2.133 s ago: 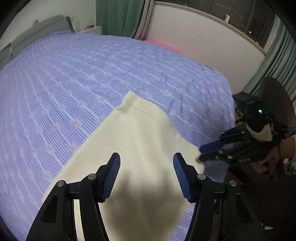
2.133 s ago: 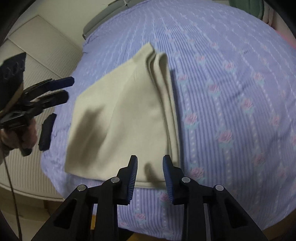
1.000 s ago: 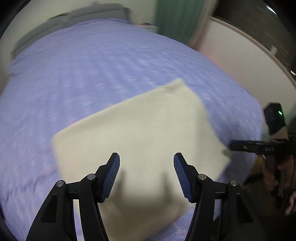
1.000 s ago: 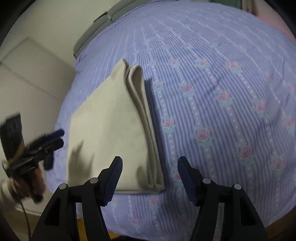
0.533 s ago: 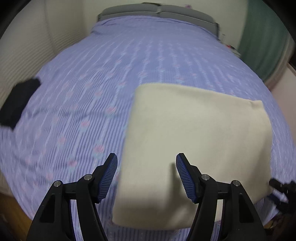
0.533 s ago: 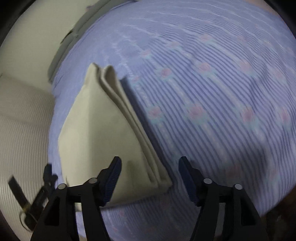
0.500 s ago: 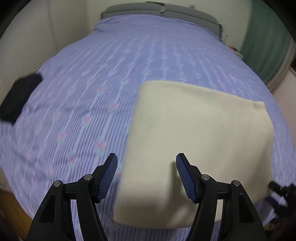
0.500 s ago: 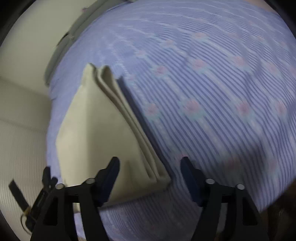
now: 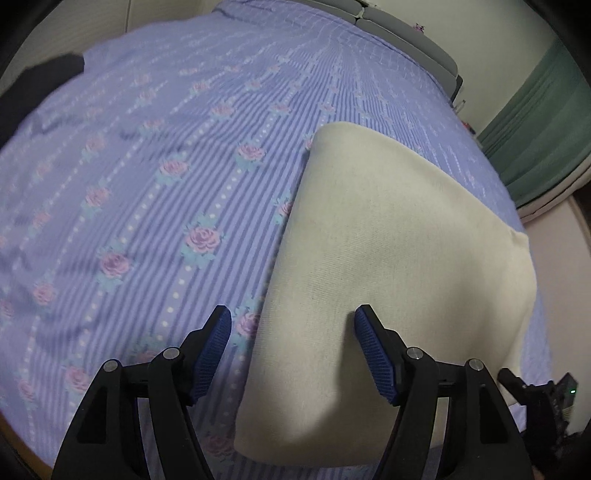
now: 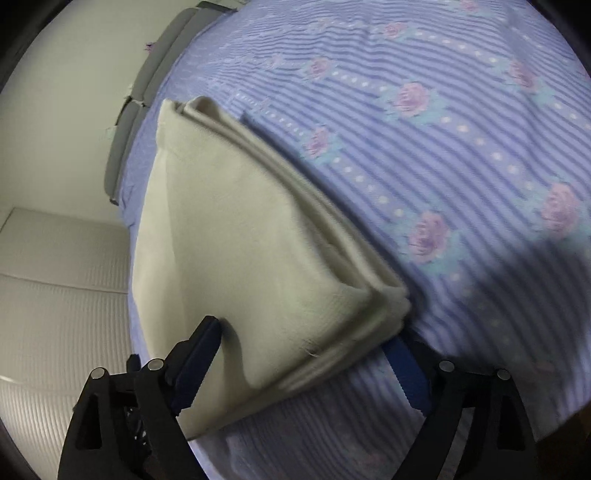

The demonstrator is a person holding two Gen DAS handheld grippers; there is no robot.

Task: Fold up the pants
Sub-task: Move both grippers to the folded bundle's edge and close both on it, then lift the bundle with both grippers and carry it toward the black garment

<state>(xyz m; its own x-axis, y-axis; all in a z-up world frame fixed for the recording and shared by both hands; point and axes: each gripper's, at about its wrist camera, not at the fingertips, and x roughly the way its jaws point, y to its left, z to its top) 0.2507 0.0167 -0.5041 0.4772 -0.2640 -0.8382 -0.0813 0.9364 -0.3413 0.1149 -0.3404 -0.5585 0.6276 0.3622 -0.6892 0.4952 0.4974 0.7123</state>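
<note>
The cream pants (image 9: 388, 258) lie folded into a thick pad on the purple floral bedspread (image 9: 166, 166), close to the bed's near edge. My left gripper (image 9: 293, 347) hovers low over their left edge, jaws opening and not touching the cloth. In the right wrist view the stacked layers of the pants (image 10: 240, 240) run along their right side. My right gripper (image 10: 306, 354) straddles the near corner with its jaws opening wide. One of its fingers (image 10: 402, 362) is partly hidden under that corner. The pads do not press the cloth.
A grey headboard (image 9: 406, 33) closes the far end of the bed, with a green curtain (image 9: 535, 122) beside it. A dark cloth (image 9: 40, 85) lies at the bed's far left. White ribbed panels (image 10: 55, 295) stand left of the bed. A black finger (image 9: 511, 378) of the other gripper shows low right.
Both grippers have sunk towards the pants and rolled. The right jaws have spread much wider and now straddle the near corner. The left jaws have widened slightly.
</note>
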